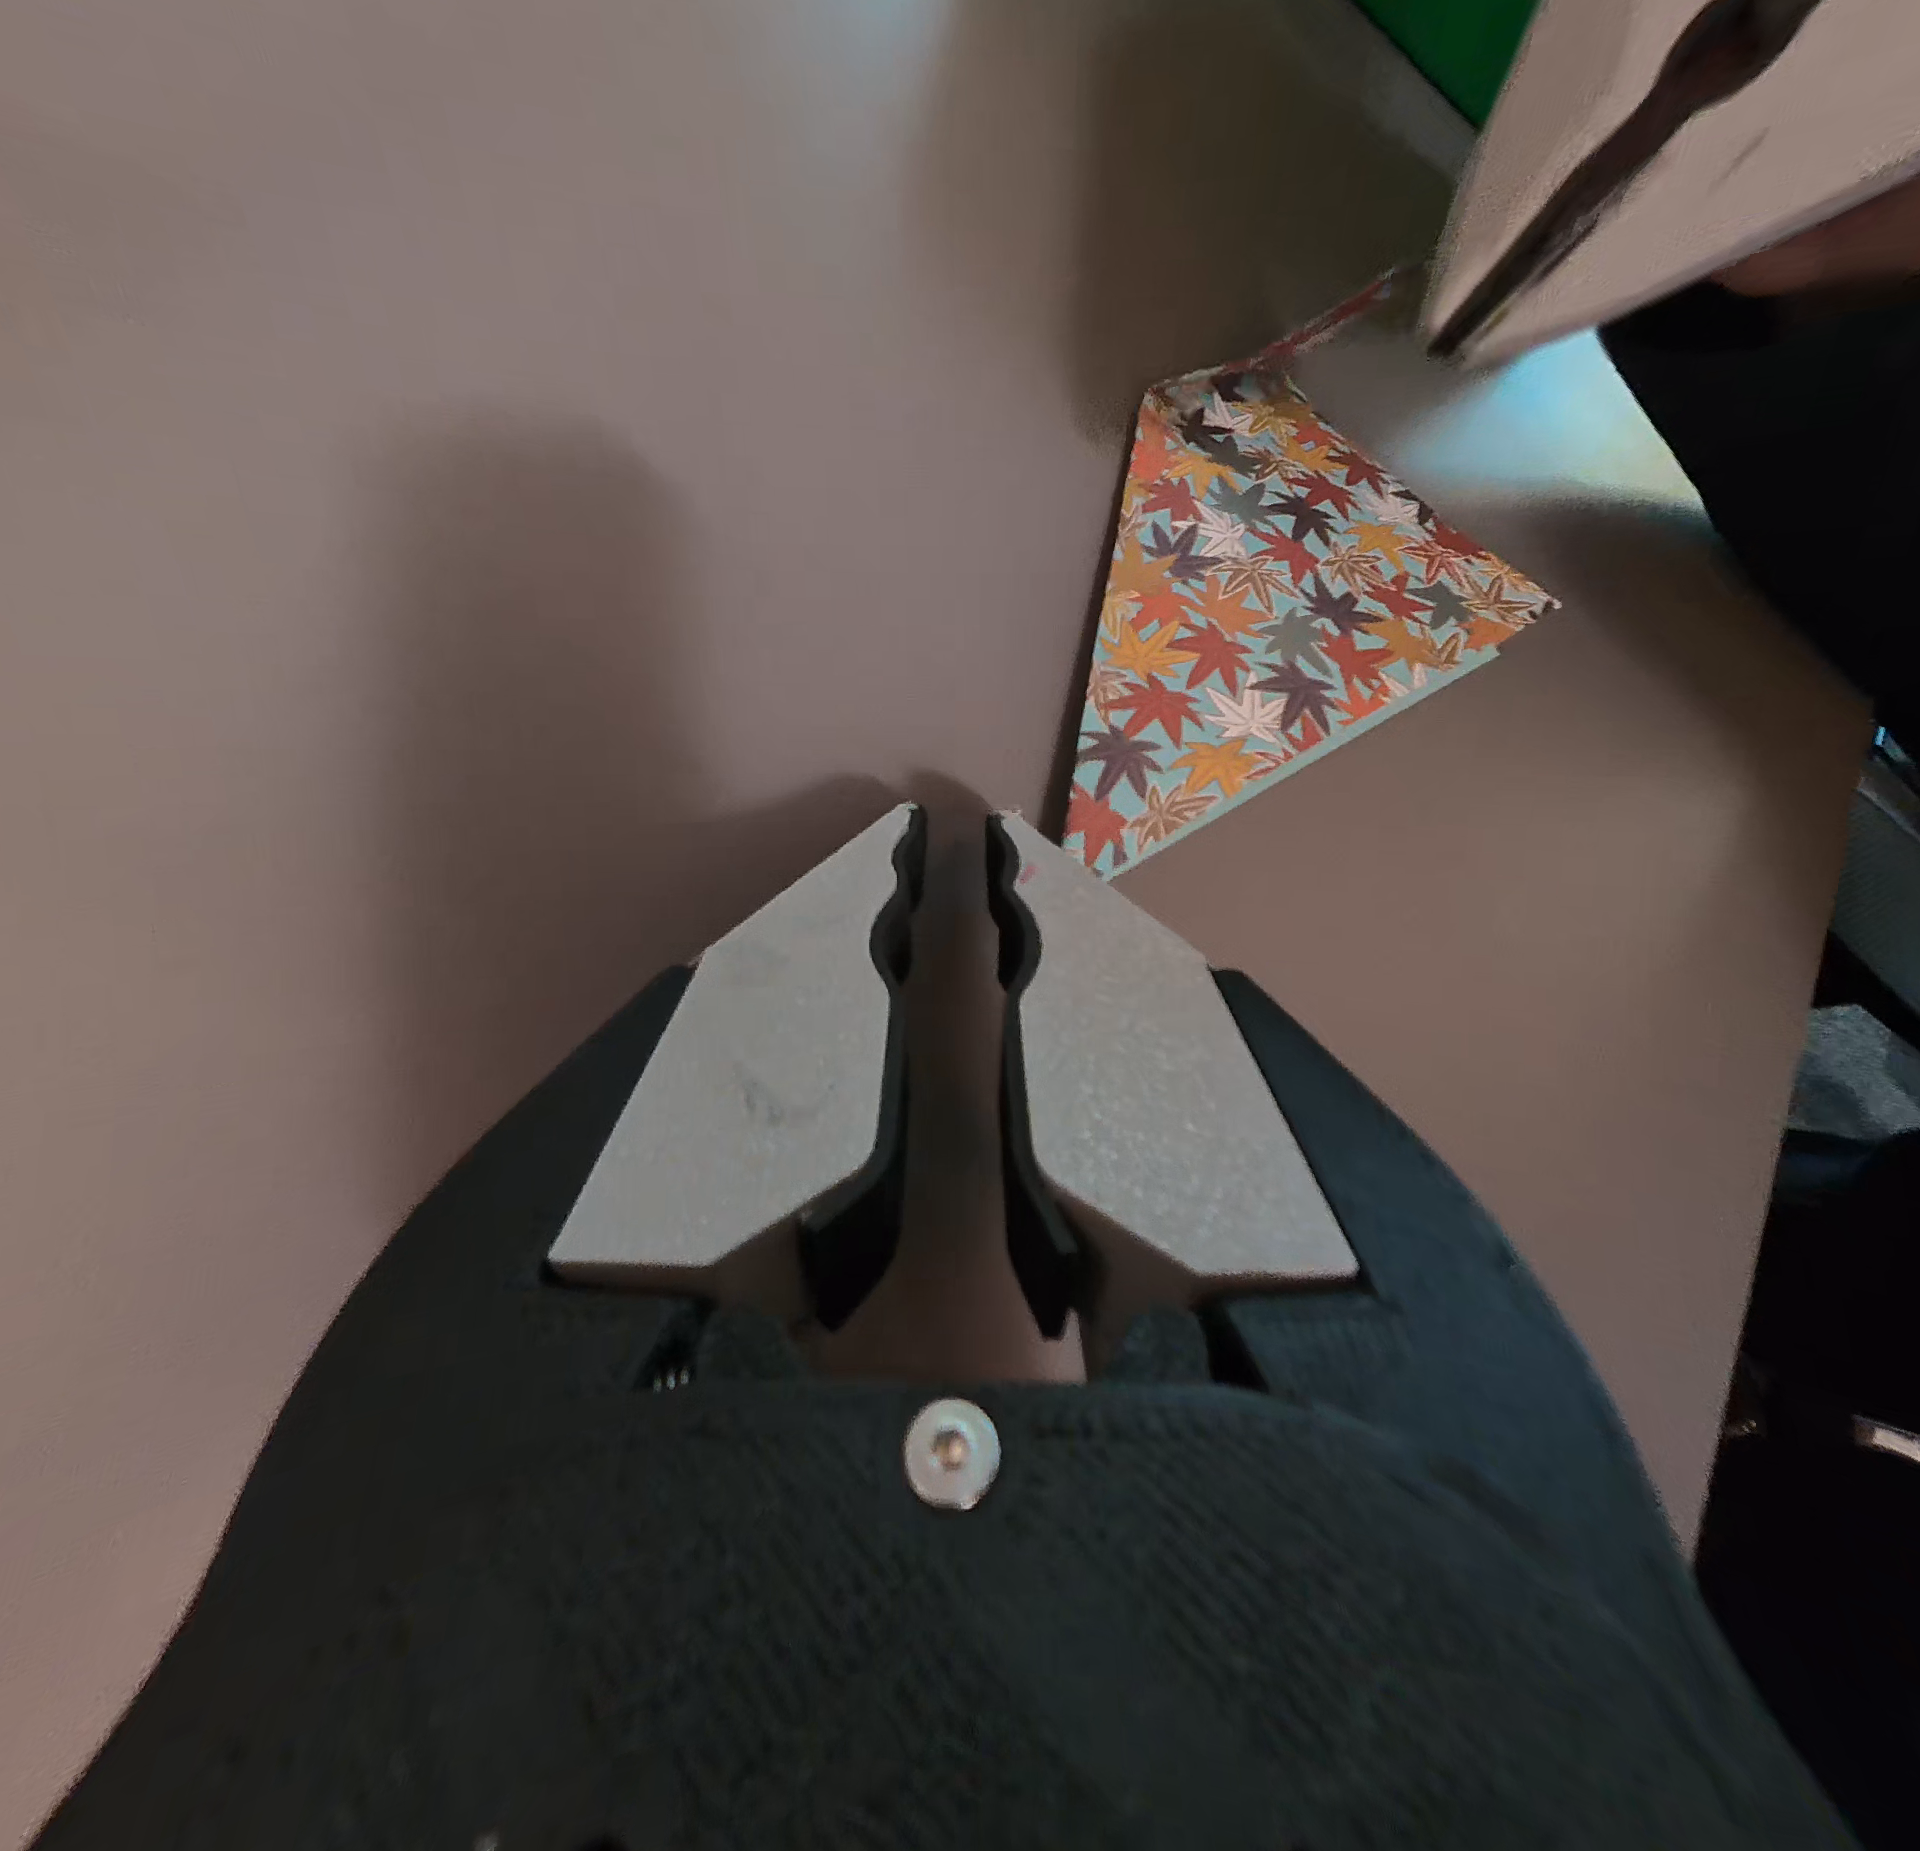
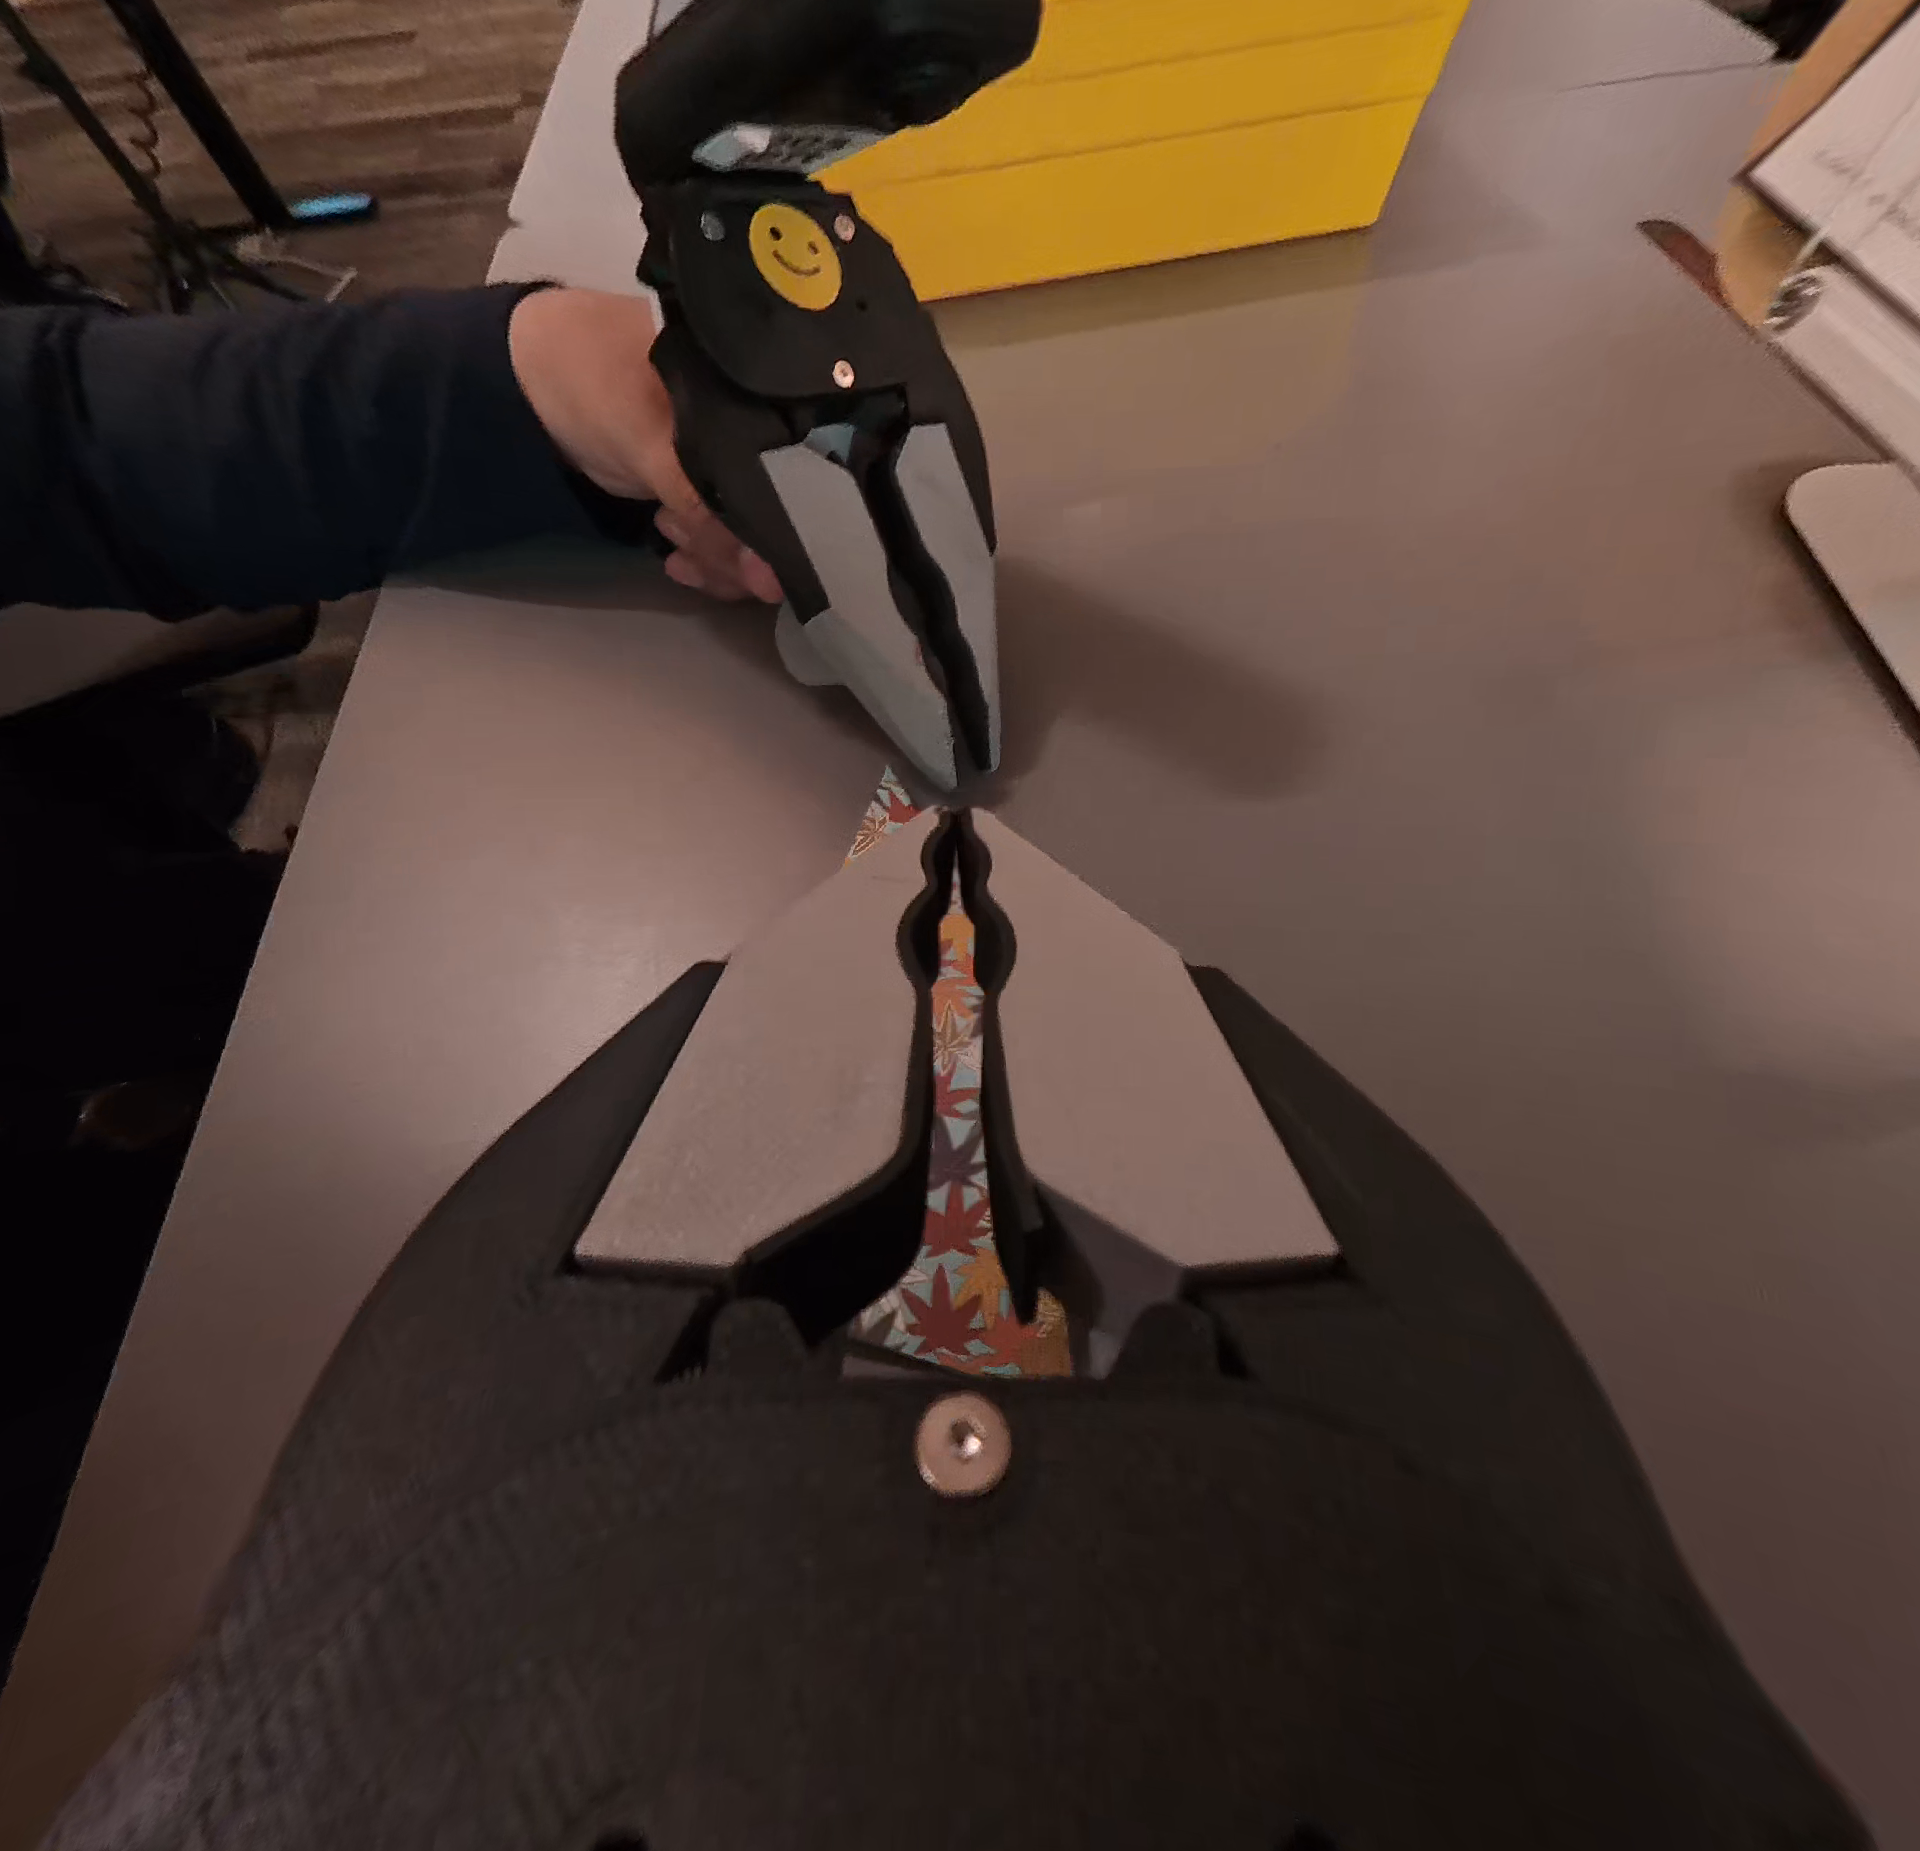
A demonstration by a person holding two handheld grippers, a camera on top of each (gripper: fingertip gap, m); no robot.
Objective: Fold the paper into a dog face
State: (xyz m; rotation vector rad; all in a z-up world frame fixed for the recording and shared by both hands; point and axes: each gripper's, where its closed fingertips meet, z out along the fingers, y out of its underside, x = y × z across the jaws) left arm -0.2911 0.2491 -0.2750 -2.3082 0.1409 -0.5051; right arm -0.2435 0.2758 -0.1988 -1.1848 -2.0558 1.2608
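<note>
- The grey worktop [image 2: 1351, 762] carries everything; a yellow box [image 2: 1195, 87] stands at its far end, well apart from the work.
- The paper [image 1: 1268, 617], printed with maple leaves, lies on the worktop folded into a triangle, one corner lifted, probably to start an ear fold.
- The right gripper [image 2: 961, 830] has its fingers closed, apparently pinching that raised corner; the paper shows through the gap behind the tips.
- The left gripper [image 1: 954, 825] rests just beside the paper's nearest point, fingers slightly apart and holding nothing, likely placed to pin or crease the sheet.
</note>
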